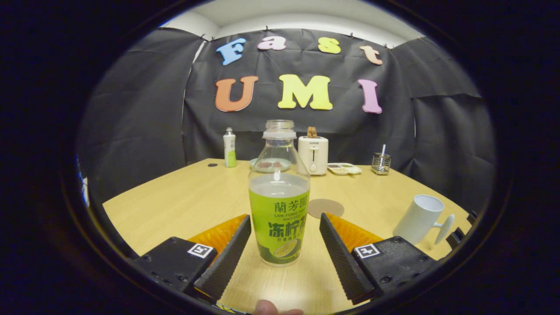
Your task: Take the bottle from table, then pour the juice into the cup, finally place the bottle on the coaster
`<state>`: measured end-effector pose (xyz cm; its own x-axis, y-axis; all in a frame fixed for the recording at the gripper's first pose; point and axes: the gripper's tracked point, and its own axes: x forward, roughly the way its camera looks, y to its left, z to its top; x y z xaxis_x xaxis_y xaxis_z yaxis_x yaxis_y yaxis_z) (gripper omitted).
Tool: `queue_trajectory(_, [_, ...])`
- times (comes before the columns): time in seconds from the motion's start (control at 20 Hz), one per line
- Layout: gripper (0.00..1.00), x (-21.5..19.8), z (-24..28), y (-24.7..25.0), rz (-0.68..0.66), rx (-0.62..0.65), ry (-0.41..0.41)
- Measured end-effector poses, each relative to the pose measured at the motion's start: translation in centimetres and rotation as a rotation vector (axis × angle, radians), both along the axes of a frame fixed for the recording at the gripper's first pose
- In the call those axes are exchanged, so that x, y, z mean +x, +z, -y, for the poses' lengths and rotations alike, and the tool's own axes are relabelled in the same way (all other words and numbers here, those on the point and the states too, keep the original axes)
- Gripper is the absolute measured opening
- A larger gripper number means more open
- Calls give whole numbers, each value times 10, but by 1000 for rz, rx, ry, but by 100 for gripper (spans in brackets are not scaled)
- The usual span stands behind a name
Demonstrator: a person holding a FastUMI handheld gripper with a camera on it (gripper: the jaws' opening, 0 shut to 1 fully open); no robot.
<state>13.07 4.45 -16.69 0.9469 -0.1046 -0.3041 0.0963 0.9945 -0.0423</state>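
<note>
An uncapped clear bottle [279,197] with a green label stands upright on the wooden table [183,201], holding pale juice up to its shoulder. It stands between the two fingers of my gripper [285,225], which is open, with a gap on each side of the bottle. A round brown coaster [326,208] lies flat just beyond the right finger. A white cup [421,218] with a handle stands off to the right of the right finger.
At the table's far side stand a small green and white bottle [229,148], a plate [270,165], a white toaster [313,154], a small tray [344,169] and a wire holder [381,163]. A fingertip [264,307] shows below the gripper.
</note>
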Motion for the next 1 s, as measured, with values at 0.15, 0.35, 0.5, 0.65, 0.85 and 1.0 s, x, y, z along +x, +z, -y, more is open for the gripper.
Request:
queue_trajectory(0.15, [100, 5, -1, -6, -28, -32, -14])
queue_trajectory(0.35, [89, 12, 2, -3, -32, -69, -34])
queue_trajectory(0.5, [84, 16, 7, -3, -46, -65, -53])
queue_trajectory(0.65, [82, 15, 4, 4, -50, -34, -54])
queue_trajectory(0.85, [80, 10, 4, 23, -36, 7, -51])
queue_trajectory(1.0, [79, 3, 8, 44, 1, 73, -52])
